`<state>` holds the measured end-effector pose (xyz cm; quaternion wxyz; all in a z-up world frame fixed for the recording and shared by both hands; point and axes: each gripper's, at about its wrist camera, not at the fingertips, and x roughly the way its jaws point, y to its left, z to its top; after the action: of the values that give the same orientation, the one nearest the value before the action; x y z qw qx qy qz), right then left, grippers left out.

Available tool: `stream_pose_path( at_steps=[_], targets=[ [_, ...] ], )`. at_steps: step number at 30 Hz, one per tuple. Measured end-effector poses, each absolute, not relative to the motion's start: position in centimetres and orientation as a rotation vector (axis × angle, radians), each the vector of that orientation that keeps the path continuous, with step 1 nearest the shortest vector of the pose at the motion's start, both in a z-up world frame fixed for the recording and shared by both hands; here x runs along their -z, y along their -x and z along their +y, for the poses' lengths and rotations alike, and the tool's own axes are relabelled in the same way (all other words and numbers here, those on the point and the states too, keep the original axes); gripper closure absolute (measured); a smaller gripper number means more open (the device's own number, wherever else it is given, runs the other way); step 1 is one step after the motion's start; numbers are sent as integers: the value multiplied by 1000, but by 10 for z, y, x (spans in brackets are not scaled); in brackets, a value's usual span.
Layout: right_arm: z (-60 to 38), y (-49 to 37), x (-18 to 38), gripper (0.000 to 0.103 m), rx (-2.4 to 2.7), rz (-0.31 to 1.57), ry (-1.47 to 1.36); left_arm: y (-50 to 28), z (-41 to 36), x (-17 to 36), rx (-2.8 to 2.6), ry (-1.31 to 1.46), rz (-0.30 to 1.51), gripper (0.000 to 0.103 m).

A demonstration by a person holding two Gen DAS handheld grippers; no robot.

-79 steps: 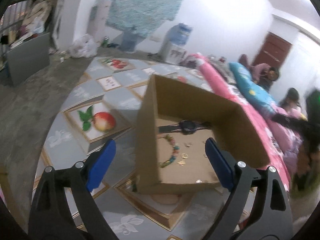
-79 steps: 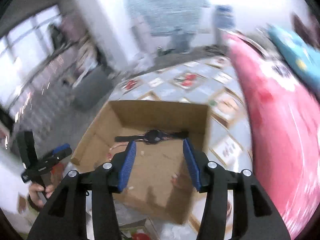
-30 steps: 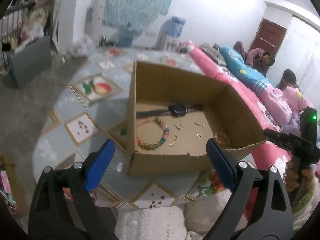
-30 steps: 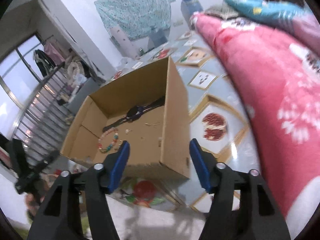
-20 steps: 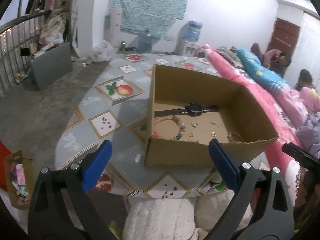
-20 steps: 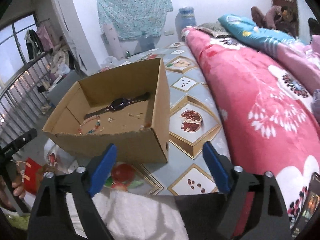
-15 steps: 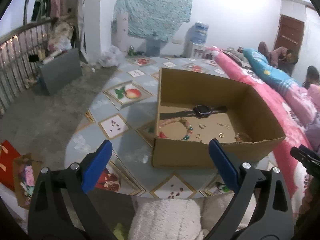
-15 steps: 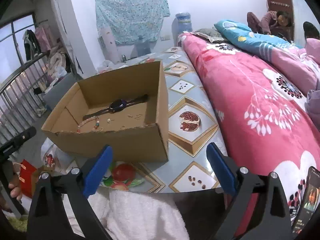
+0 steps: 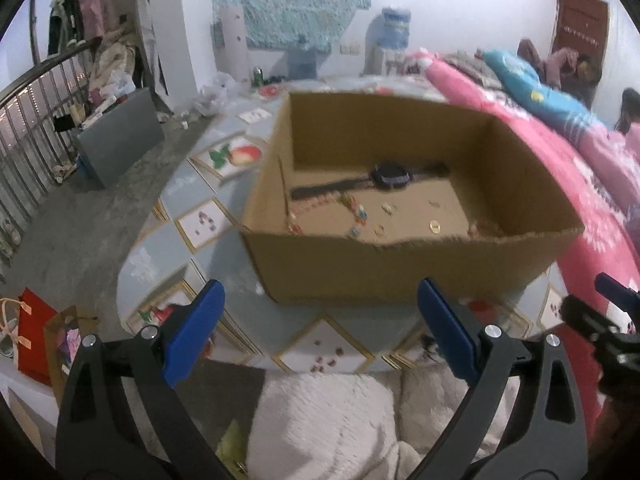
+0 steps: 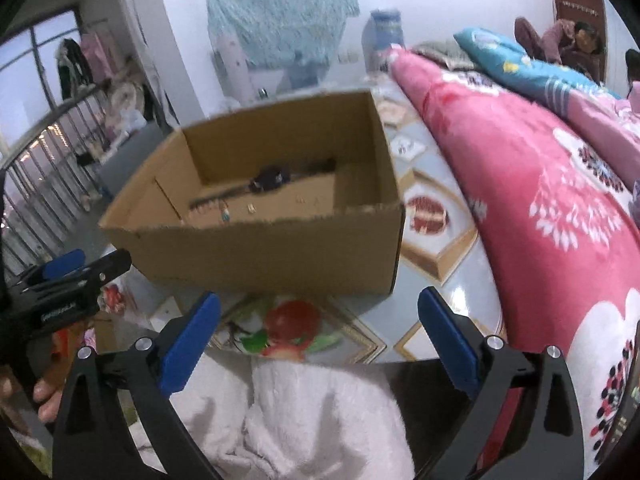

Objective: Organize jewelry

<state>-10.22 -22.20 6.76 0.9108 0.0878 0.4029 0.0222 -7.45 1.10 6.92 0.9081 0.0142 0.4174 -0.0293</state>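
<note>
An open cardboard box [image 9: 400, 268] stands on the tiled surface [image 9: 168, 216], its near wall facing both cameras, with the pink bed [image 10: 540, 200] close along its right side. Inside on the box floor lie a black wristwatch [image 9: 390, 176] stretched flat towards the back wall, a string of coloured beads [image 9: 358, 216] in front of it, and several small gold pieces [image 9: 434, 225] scattered to the right; the blur makes it hard to say whether these are rings or earrings. The left gripper [image 9: 320, 324] hangs short of the box with its blue fingers [image 9: 192, 332] spread wide and nothing between them. The right gripper [image 10: 320, 328] is likewise short of the box; its jaws have just been opening and its fingers [image 10: 448, 336] now stand wide apart, gripping nothing. A white fluffy cloth [image 10: 288, 416] lies below both grippers at the near edge of the surface. In the right wrist view a hand [image 10: 44, 396] shows at the lower left, gripping the left tool's handle.
</note>
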Motion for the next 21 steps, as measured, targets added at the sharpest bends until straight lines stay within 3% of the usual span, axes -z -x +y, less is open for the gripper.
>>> stream_pose_path(
  at_steps=[5, 21],
  targets=[
    [-220, 91, -56, 7, -32, 889, -226, 67, -2, -54, 86, -6, 952, 10],
    [-213, 78, -56, 6, 9, 919, -183, 63, -21, -51, 116, -59, 987, 10]
  ],
)
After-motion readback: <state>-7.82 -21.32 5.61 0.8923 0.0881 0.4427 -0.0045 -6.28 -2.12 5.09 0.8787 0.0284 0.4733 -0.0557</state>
